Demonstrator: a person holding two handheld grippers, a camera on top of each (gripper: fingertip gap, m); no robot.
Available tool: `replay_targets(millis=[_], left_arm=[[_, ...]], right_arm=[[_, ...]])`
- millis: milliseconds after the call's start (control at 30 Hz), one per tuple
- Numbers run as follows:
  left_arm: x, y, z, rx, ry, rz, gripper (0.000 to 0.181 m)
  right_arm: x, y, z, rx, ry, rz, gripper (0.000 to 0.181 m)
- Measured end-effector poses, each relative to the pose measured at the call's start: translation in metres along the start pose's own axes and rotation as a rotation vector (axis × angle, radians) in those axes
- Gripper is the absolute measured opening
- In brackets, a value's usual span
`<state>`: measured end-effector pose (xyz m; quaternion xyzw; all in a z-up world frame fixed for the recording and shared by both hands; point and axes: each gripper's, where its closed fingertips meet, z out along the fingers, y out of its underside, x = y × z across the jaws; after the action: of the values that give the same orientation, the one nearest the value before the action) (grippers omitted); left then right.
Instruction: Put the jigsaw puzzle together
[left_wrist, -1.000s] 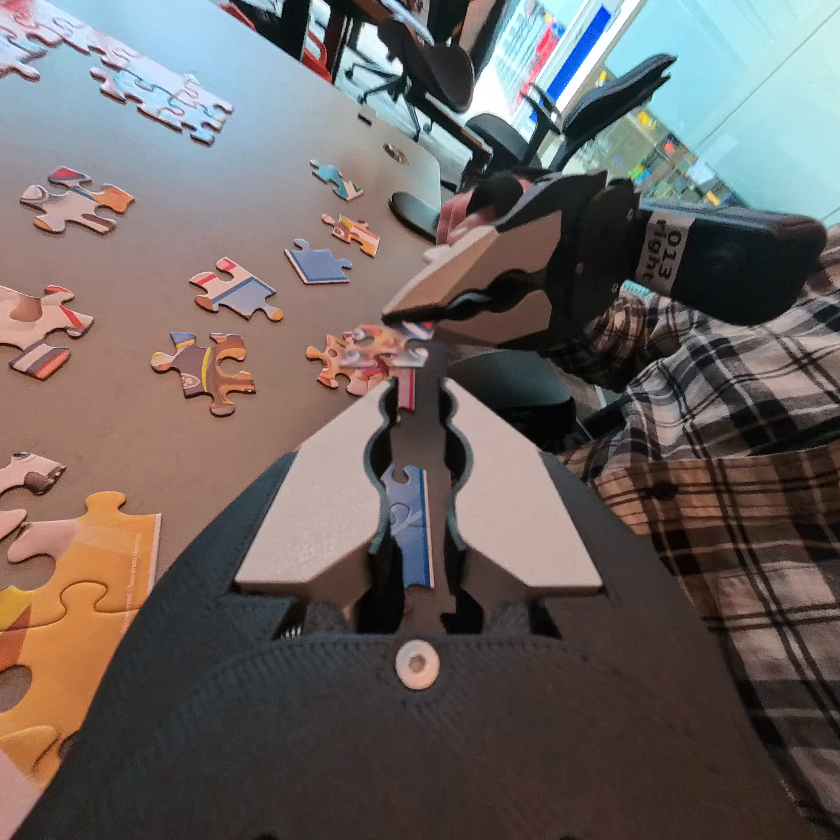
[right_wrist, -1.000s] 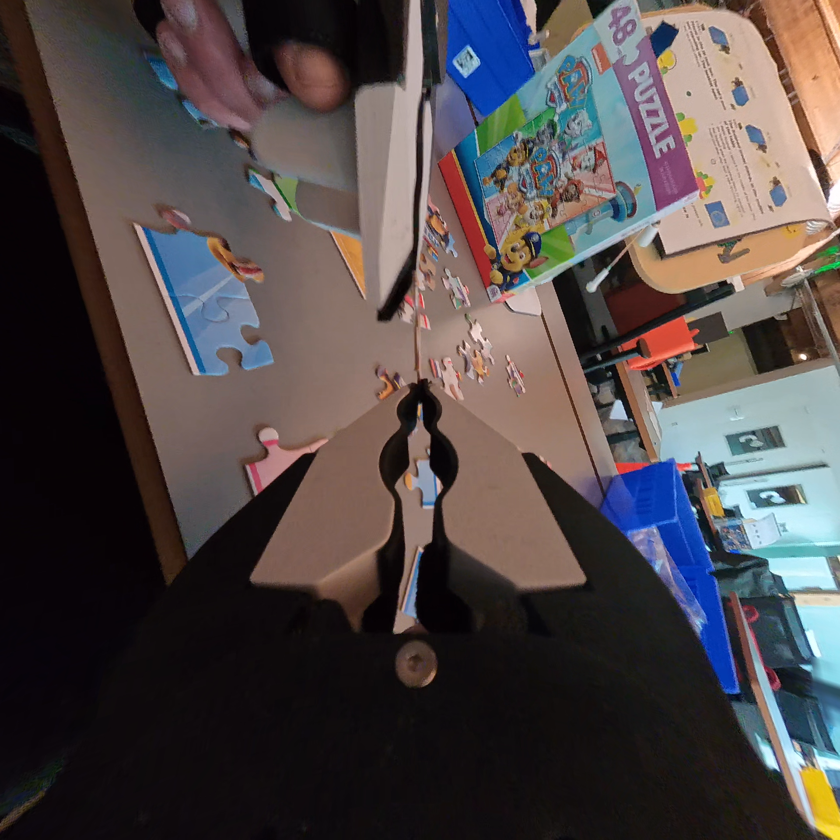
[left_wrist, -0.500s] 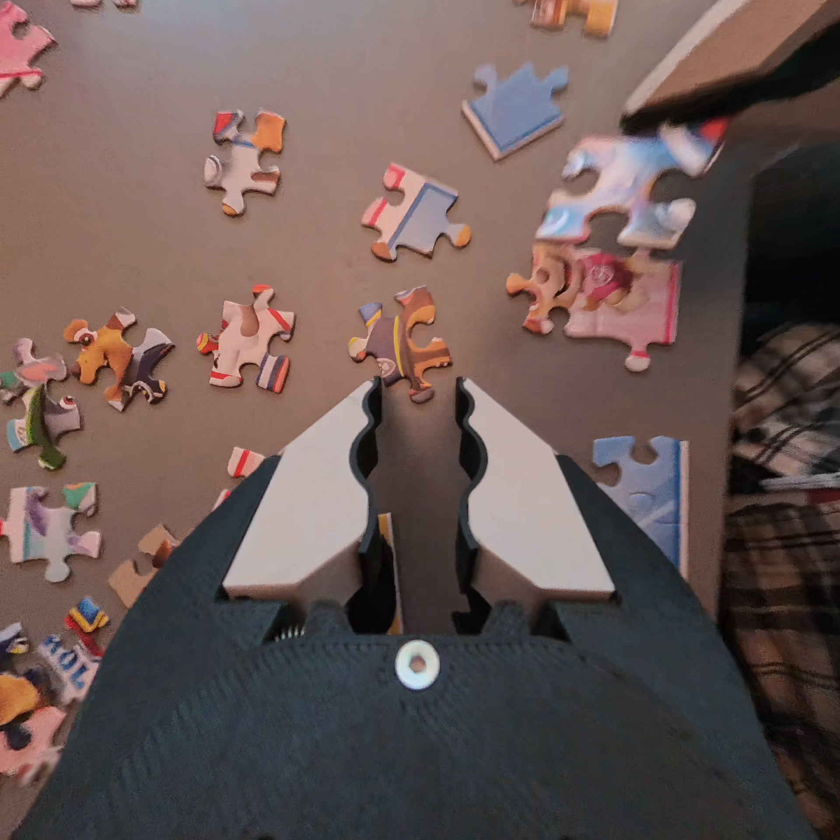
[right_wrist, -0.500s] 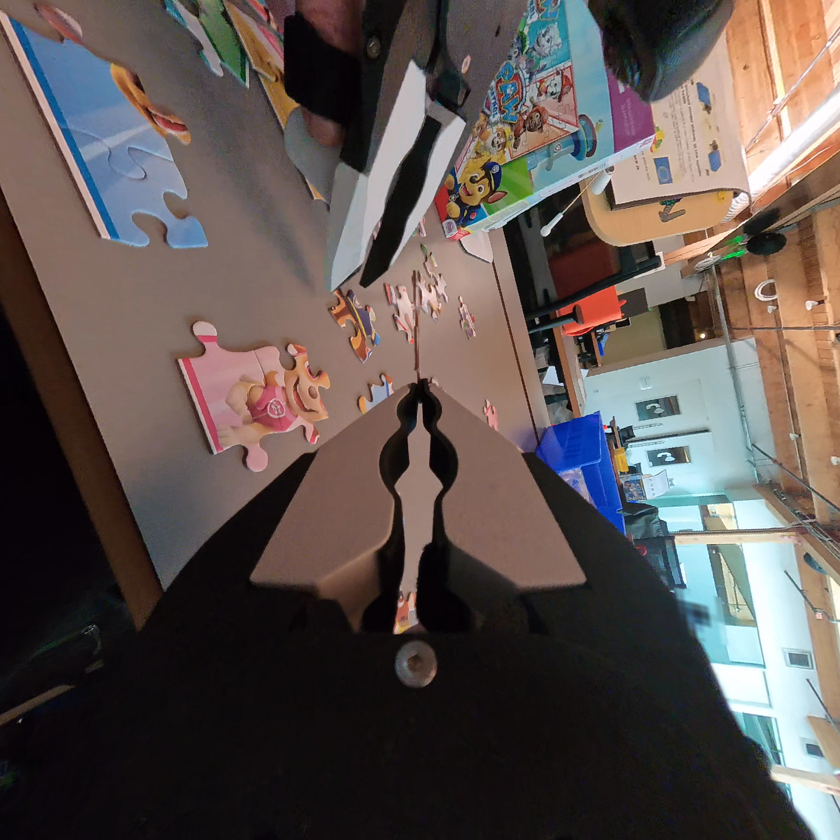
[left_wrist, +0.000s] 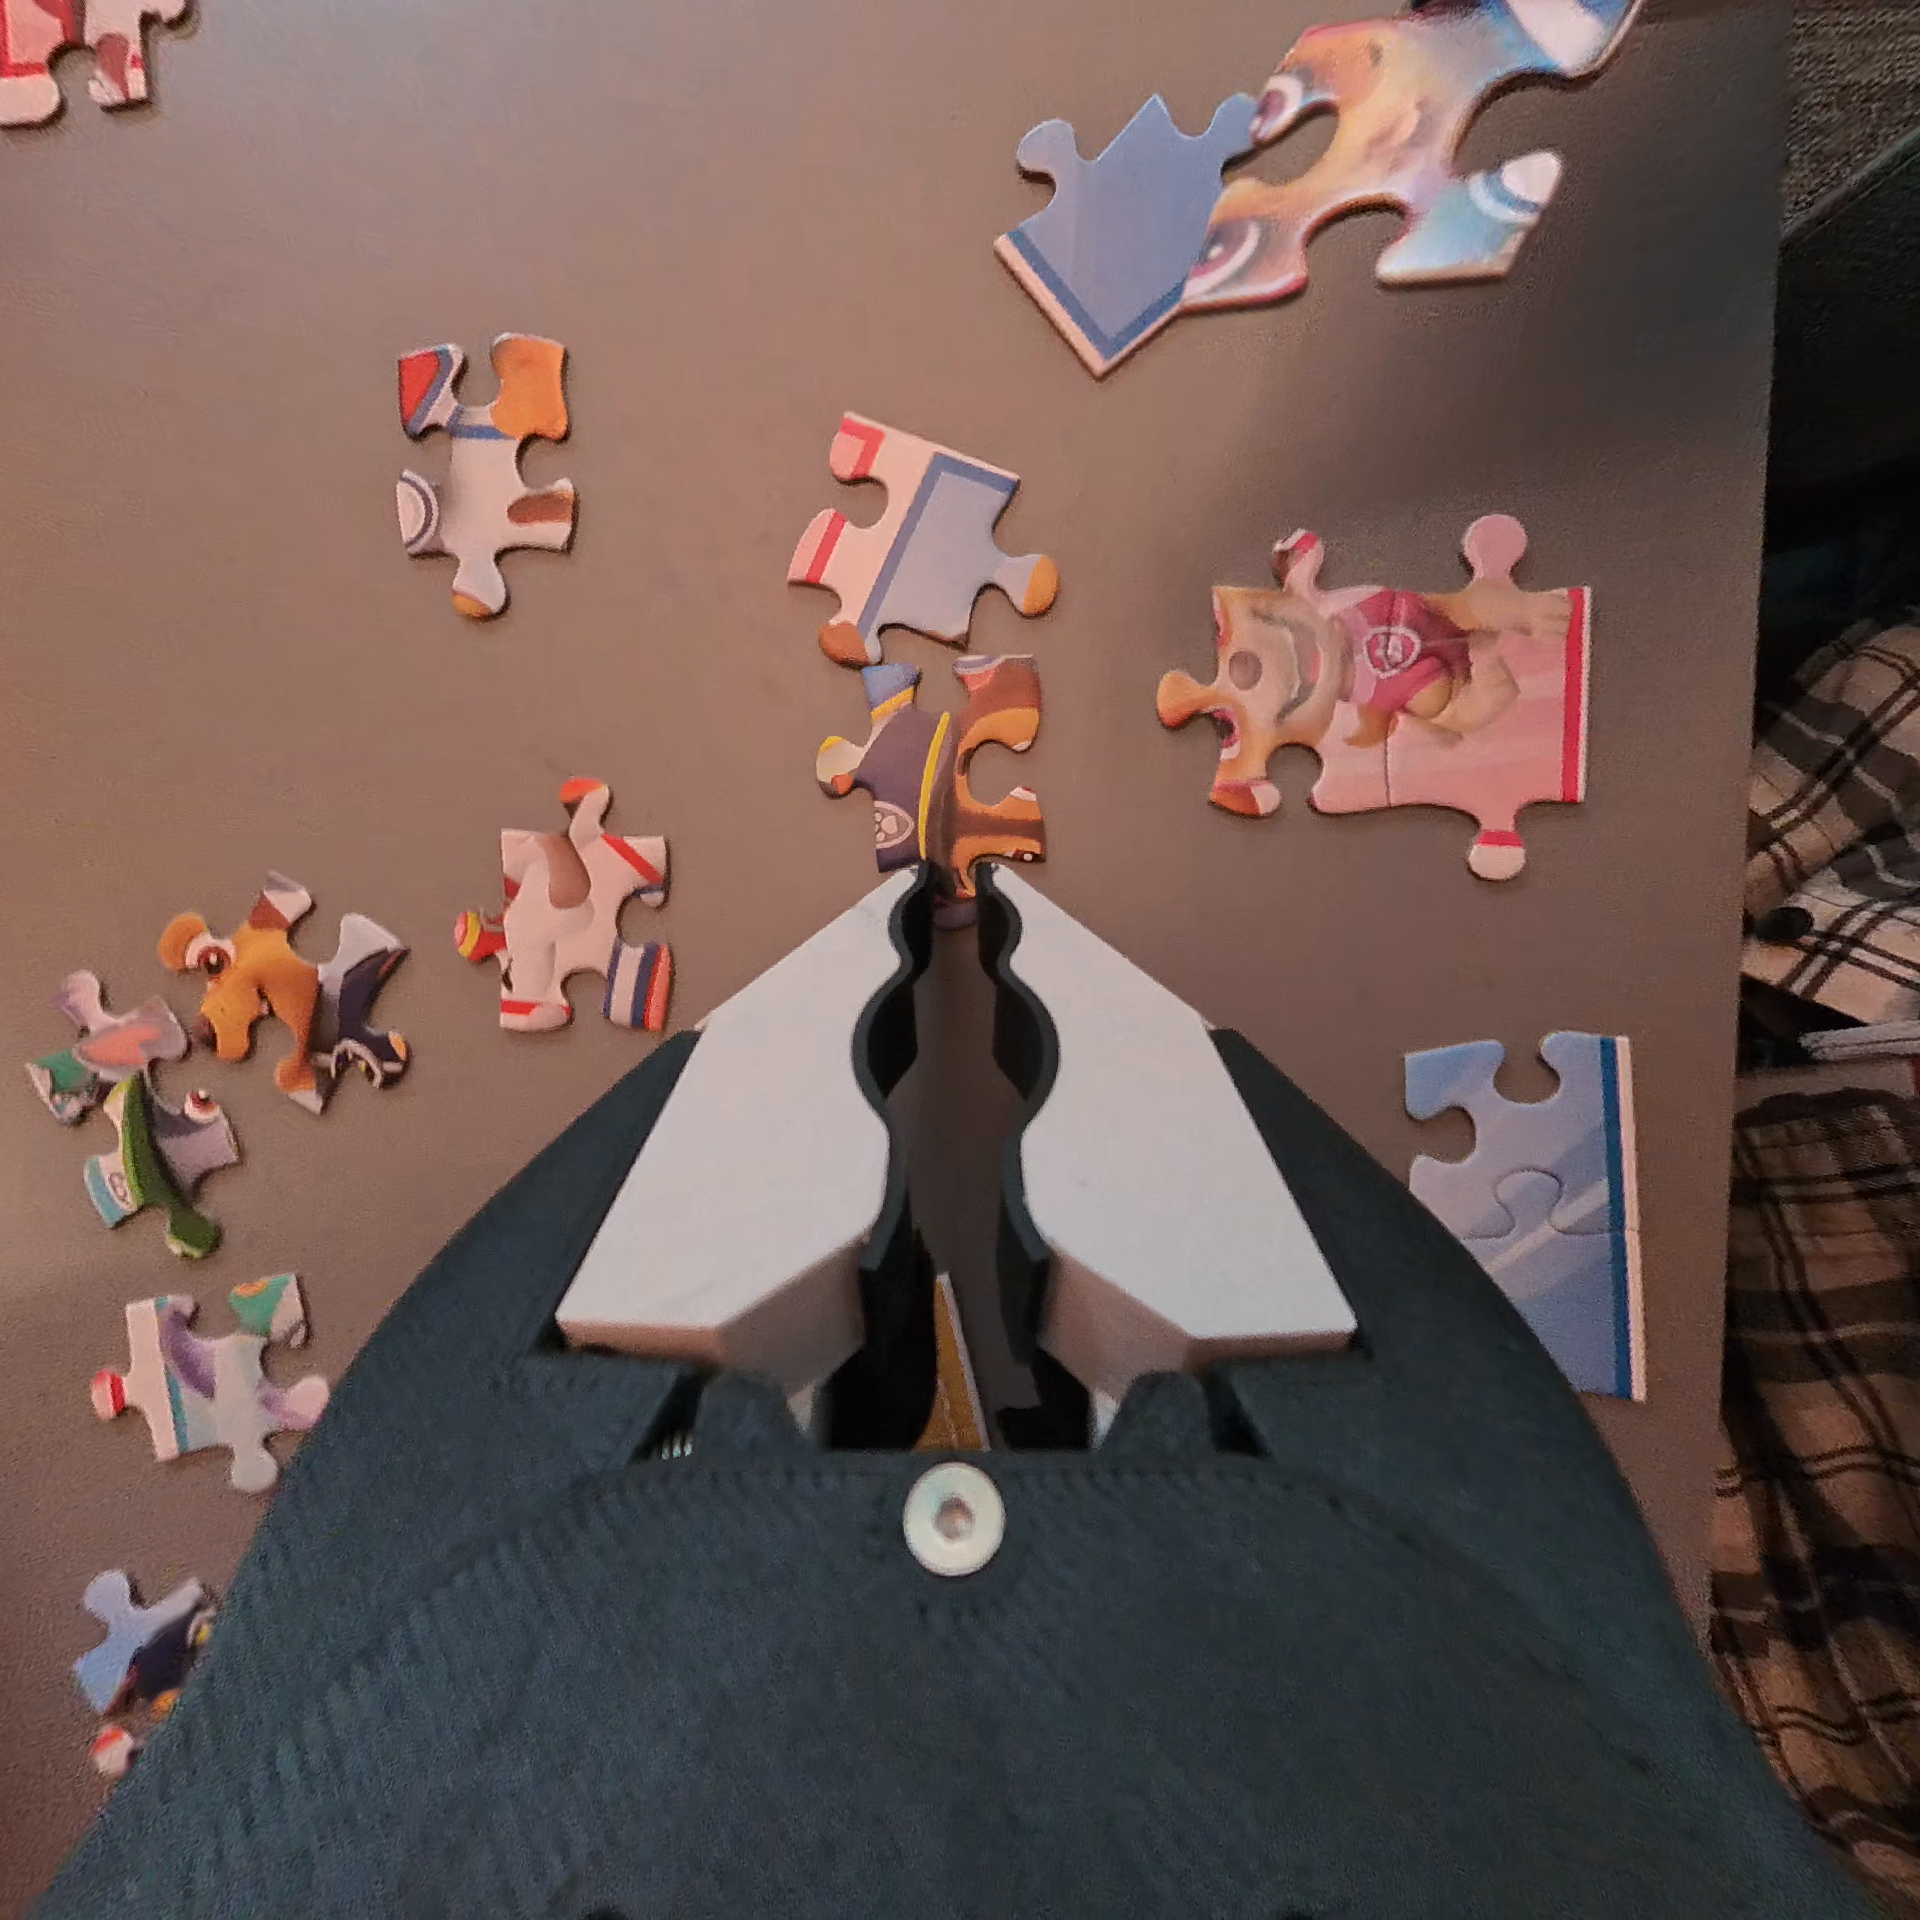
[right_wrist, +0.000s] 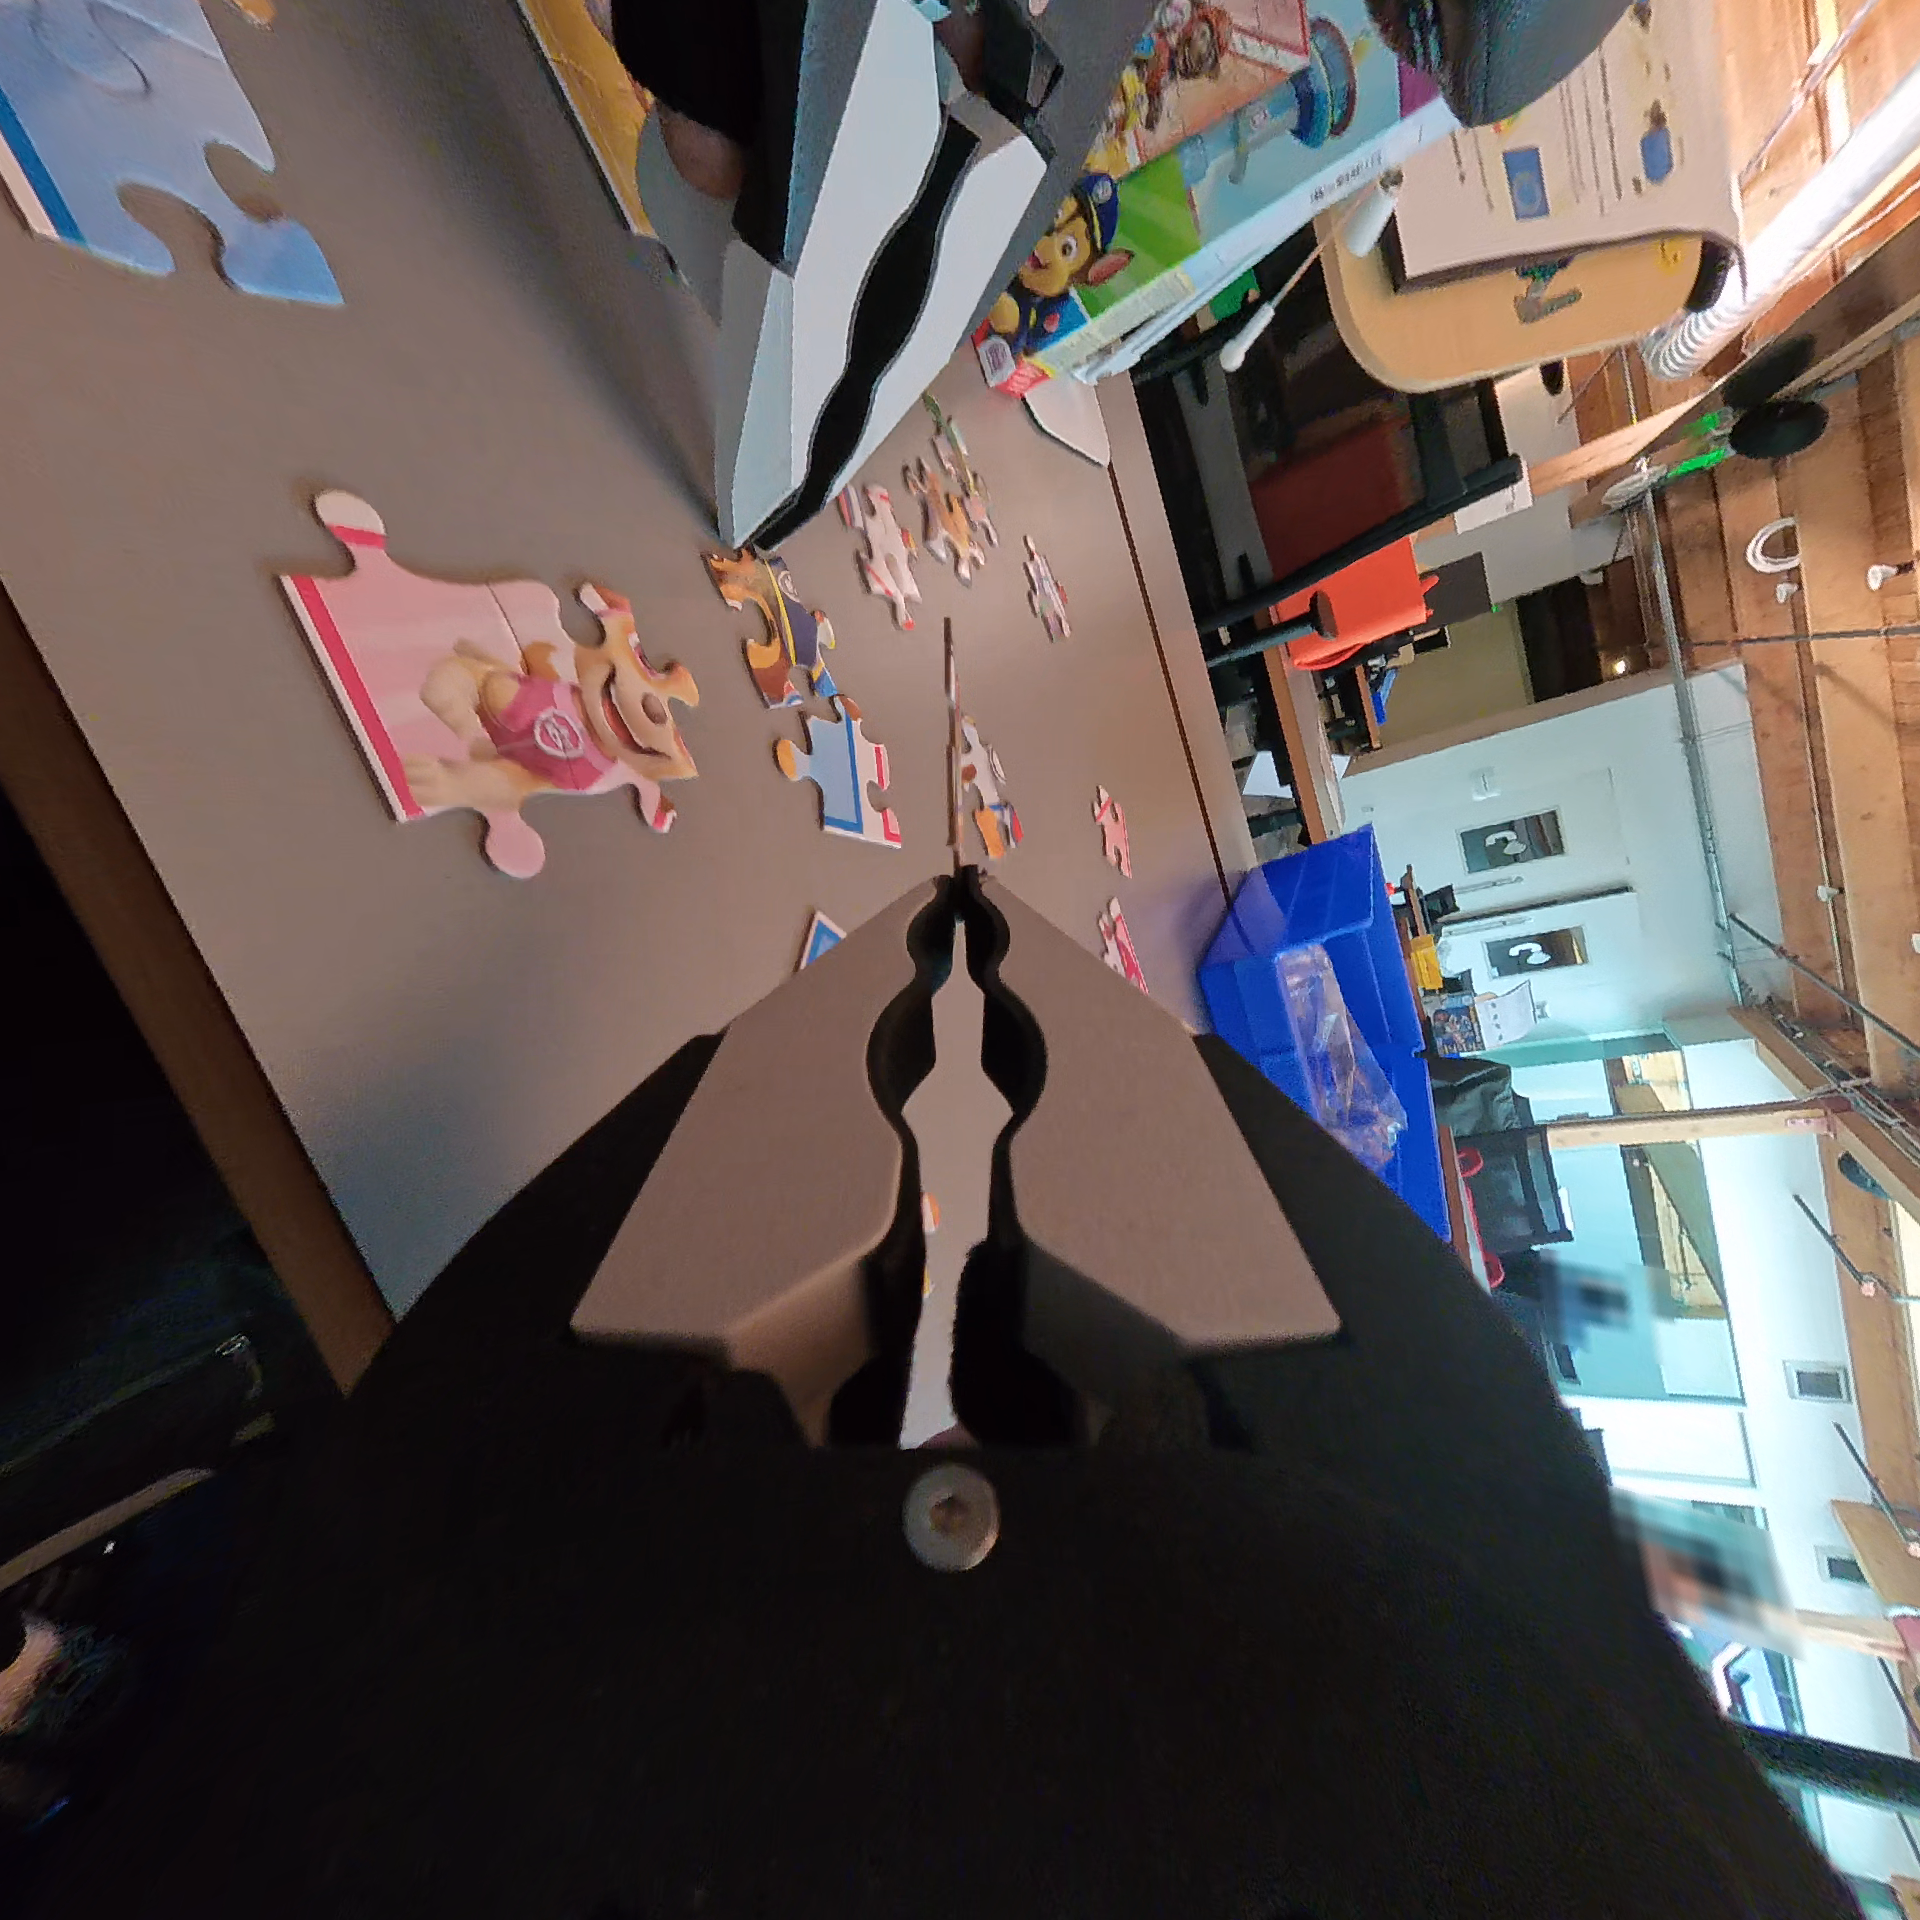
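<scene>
Piece just ahead of left tool.

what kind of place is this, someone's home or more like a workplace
Probably an open office or lab, not a home: a long grey table, a blue storage bin on the floor beyond it, and exposed timber beams with cable runs.

Your left gripper is pointing down at the grey table, its fingertips sitting narrowly apart around the near edge of a brown and navy puzzle piece. A pink joined pair is lying to its right, a blue edge piece nearer you.
</scene>
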<state>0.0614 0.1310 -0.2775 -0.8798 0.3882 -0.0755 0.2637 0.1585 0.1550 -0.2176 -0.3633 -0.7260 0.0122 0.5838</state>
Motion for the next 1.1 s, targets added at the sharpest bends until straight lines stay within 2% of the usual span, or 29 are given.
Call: replay_targets(millis=[300,400,467,600,767,833,1000,1033,1100], left_arm=[[0.001,-0.05,0.03,0.05,0.08,0.015,0.006],[-0.016,-0.056,0.016,0.078,0.029,0.003,0.016],[-0.03,-0.047,-0.005,0.093,0.004,-0.041,0.017],[-0.062,0.0,-0.031,0.012,-0.071,-0.119,0.026],[-0.072,0.023,-0.023,-0.042,-0.095,-0.122,0.026],[-0.068,0.024,-0.011,-0.061,-0.073,-0.116,0.024],[-0.063,0.006,0.001,-0.054,-0.069,-0.069,0.018],[-0.057,0.002,0.004,-0.051,-0.044,-0.061,0.011],[-0.048,-0.009,0.01,-0.024,-0.012,-0.07,0.011]], right_arm=[[0.01,0.035,-0.013,-0.08,0.016,0.056,0.0],[0.014,0.036,-0.016,-0.078,0.027,0.065,0.0],[0.015,0.037,-0.017,-0.073,0.034,0.075,0.0],[0.012,0.041,-0.012,-0.07,0.029,0.089,0.0],[0.012,0.038,-0.004,-0.052,0.028,0.109,0.0],[0.013,0.036,-0.003,-0.048,0.031,0.114,0.0],[0.013,0.04,-0.004,-0.059,0.034,0.121,0.0],[0.013,0.041,-0.005,-0.062,0.034,0.124,0.0],[0.013,0.044,-0.005,-0.069,0.032,0.128,0.0]])
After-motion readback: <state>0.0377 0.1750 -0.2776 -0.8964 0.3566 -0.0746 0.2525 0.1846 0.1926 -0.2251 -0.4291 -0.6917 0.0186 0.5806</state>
